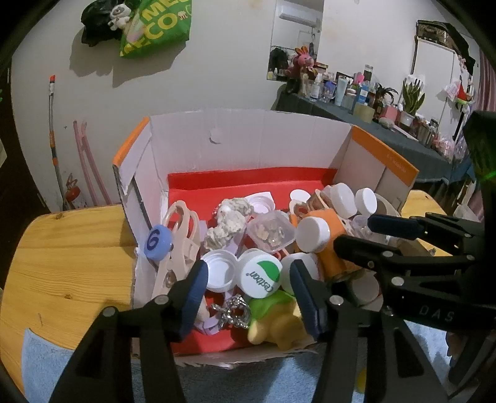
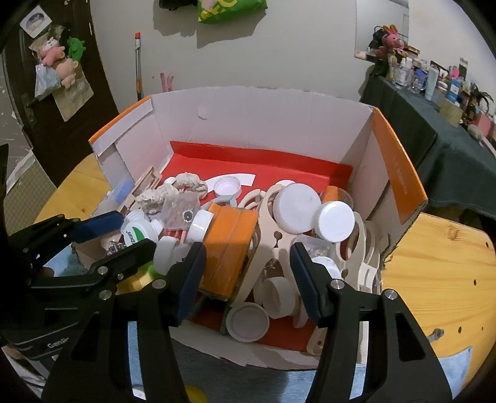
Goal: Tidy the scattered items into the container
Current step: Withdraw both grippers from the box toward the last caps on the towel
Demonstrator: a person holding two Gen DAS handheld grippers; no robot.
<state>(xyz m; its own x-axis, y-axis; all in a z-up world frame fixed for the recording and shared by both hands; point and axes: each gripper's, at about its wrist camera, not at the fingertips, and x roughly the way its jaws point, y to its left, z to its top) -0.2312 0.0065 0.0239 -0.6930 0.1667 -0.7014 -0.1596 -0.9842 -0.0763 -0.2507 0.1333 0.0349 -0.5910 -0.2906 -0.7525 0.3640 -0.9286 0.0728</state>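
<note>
2 grippers, left gripper (image 1: 248,291) and right gripper (image 2: 248,276), hover with fingers apart and empty over the full cardboard box (image 2: 279,124) at frame centre; lifting straight up should avoid snagging items.

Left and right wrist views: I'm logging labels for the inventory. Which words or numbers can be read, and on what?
"6": blue round token.
"Cestbon": green-and-white cap.
"ECO", partly cut off: green bag on the wall.
"DAS": right gripper's body.
Print on the box's orange flap: too blurred to read.
</note>
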